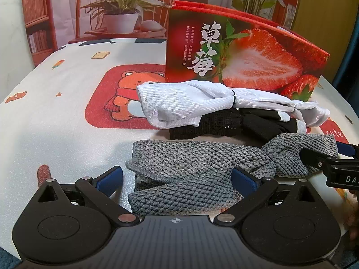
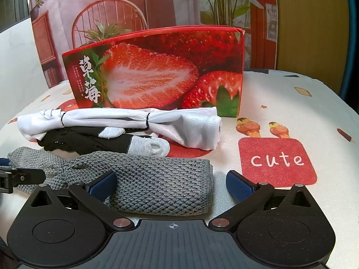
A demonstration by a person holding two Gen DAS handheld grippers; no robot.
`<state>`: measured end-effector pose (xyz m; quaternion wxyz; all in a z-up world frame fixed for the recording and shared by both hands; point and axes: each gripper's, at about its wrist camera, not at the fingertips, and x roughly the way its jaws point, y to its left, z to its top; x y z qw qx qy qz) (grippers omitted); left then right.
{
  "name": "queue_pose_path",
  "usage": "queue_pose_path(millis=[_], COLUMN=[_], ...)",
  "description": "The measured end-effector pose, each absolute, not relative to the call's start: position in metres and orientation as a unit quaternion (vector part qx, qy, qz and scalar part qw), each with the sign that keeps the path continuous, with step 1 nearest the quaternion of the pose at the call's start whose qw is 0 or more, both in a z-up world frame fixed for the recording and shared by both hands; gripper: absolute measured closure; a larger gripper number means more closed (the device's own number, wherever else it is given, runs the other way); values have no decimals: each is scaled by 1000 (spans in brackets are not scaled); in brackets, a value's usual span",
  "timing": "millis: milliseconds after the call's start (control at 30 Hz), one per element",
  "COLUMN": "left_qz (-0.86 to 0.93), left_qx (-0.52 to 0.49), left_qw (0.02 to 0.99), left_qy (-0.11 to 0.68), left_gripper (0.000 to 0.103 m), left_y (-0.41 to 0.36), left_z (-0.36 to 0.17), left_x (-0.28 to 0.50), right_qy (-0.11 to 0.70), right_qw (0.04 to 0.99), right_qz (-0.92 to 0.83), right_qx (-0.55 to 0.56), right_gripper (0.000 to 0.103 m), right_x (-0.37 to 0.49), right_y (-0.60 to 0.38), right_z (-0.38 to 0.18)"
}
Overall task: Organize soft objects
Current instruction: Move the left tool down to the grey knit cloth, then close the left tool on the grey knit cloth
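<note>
A grey knitted cloth (image 1: 197, 168) lies on the table in front of me; it also shows in the right wrist view (image 2: 157, 183). Behind it lie a black glove with grey fingertips (image 1: 224, 123) (image 2: 107, 141) and a white cloth bundle tied with black bands (image 1: 190, 103) (image 2: 139, 121). A red strawberry box (image 1: 242, 53) (image 2: 161, 71) stands behind them. My left gripper (image 1: 177, 179) is open around one end of the grey cloth. My right gripper (image 2: 171, 183) is open around the other end. Each gripper's tip shows at the edge of the other's view.
The table wears a white cloth with a red bear patch (image 1: 125, 94) and a red "cute" patch (image 2: 278, 161). A printed backdrop with plants and a chair (image 1: 116, 6) hangs behind the table. The table edge curves away at left and right.
</note>
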<state>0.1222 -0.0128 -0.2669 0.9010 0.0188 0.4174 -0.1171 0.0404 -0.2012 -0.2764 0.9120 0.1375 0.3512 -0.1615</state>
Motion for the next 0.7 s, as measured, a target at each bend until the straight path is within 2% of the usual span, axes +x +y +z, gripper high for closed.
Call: queue_pose_path(millis=[200,333,400,533,700], left_qz=[-127,-140,-146,-147,-133], left_qx=[11,-32,-31,-25,-50], left_qw=[893,885,884,887,887], left_qy=[431,444,444,438,440], left_gripper=[0,3,8,12,24], left_y=[-9,1,0,-4,6], left_z=[-263,-256,-253,-251,-254], left_x=[127,124,119,113,117], right_qy=[355,352,343,334,321], right_qw=[912,911,914,919,921], right_qz=[-157,-150,-143,-131,-132], right_qx=[134,153,162,165,179], right_gripper=[0,1,6,13,20], right_x=[40,38,34,31,27], right_y=[-202,-206,-207,-206,-211], right_z=[-276,-273,-270,-266,-265])
